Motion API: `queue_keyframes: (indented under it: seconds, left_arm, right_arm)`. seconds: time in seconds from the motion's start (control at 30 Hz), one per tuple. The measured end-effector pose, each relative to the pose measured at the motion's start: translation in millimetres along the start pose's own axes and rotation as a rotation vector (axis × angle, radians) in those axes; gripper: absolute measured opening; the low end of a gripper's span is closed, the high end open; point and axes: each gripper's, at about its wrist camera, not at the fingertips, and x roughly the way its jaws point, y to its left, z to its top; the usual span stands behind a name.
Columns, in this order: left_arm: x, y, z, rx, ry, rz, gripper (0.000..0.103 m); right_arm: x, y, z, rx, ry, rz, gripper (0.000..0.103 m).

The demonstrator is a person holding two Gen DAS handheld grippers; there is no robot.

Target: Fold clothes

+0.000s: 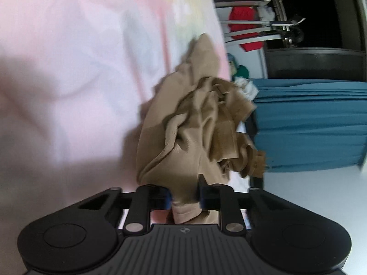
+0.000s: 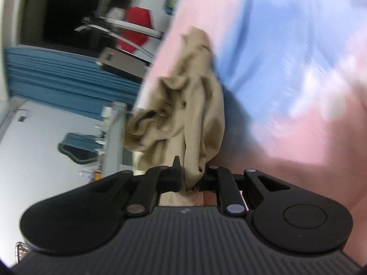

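A tan garment (image 1: 183, 123) is observed bunched and crumpled directly ahead of both tools. In the left wrist view it is gathered into a wad of folds, its lower end drawn down between the two black fingers of the left gripper (image 1: 184, 196), where the cloth is pinched; the pads are seen pressed against the fabric on either side. In the right wrist view the same tan garment (image 2: 183, 114) is seen hanging in a long bundle, a narrow strand of it clamped by the right gripper (image 2: 191, 178), whose fingers are brought nearly together on the cloth. The garment is thus held at two points, one in each tool, and is lifted clear of any surface that can be made out.

No brand, label or legible writing is found on the garment. A small round emblem (image 1: 184, 230) is noted on the ribbed body of the left tool; it cannot be read.

Behind the garment, a pink and pale blue top (image 1: 80, 68) worn by the person fills much of both views, blurred. Further off, a blue skirted table (image 1: 309, 123), a red garment (image 1: 244, 29) on a metal rack, and a dark window (image 1: 305, 6) are recorded. The floor (image 2: 41, 142) appears pale.
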Motion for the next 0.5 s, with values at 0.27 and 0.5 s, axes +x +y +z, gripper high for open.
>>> queue_keyframes:
  seconds: [0.27,0.5]
  left_arm:
    - [-65,-78,-14,0.137,-0.044,-0.064,0.016]
    - [-132,-36,-83,0.095,0.034,0.007,0.016]
  right_arm:
    - [-45,65,14,-0.043,-0.063,0.113,0.014]
    - [-101,33,-35,-0.022,0.009,0.053,0.014]
